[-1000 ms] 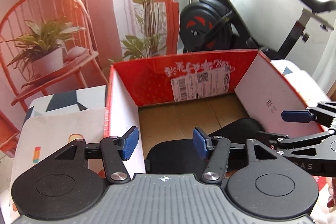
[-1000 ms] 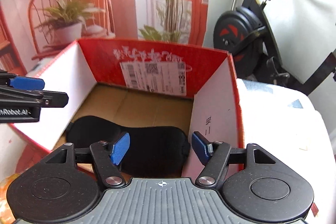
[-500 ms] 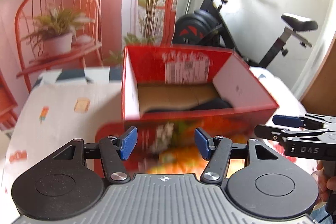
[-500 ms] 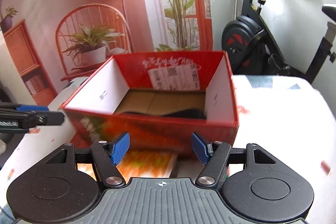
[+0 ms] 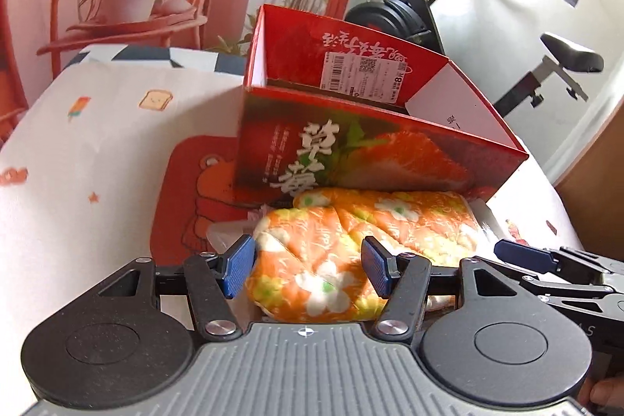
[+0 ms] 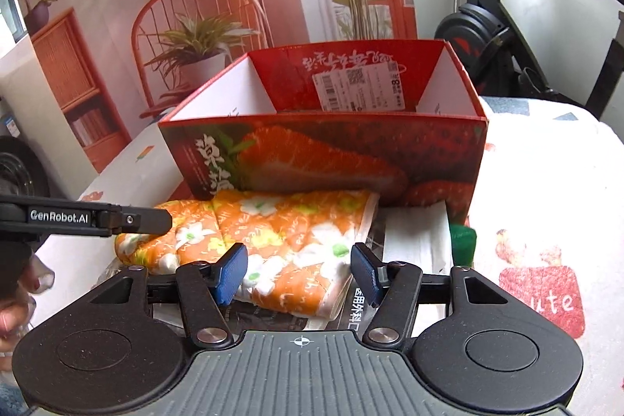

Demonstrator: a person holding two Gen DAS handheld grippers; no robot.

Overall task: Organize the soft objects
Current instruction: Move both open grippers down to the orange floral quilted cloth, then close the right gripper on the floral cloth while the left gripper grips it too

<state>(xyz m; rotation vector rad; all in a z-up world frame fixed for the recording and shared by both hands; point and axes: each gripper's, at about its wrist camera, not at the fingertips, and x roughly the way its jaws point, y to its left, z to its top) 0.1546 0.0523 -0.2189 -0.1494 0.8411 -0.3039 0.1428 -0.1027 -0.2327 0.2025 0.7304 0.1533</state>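
A folded orange cloth with white flowers [image 5: 351,232] [image 6: 280,225] lies on the table, against the front wall of an open red strawberry box [image 5: 351,151] [image 6: 323,154]. My left gripper [image 5: 308,266] hovers open over the cloth's left end, which shows between its blue fingers without being pressed. My right gripper [image 6: 299,273] is over the cloth's right end. Its jaws are closing, with the cloth between them but untouched by the pads. Each gripper shows in the other's view: the right one [image 5: 546,260] and the left one [image 6: 97,219]. The box's front wall hides its inside.
The cloth rests on printed packaging [image 6: 358,303], beside a white paper packet [image 6: 417,240] and a small green item [image 6: 462,238]. A patterned tablecloth [image 5: 97,143] with a red bear mat [image 5: 195,190] covers the table. An exercise bike [image 5: 429,14] stands behind.
Both grippers have drawn back from over the box's opening to its near side and sunk a little. The floral cloth has come into view between the fingers. The black item in the box is out of sight.
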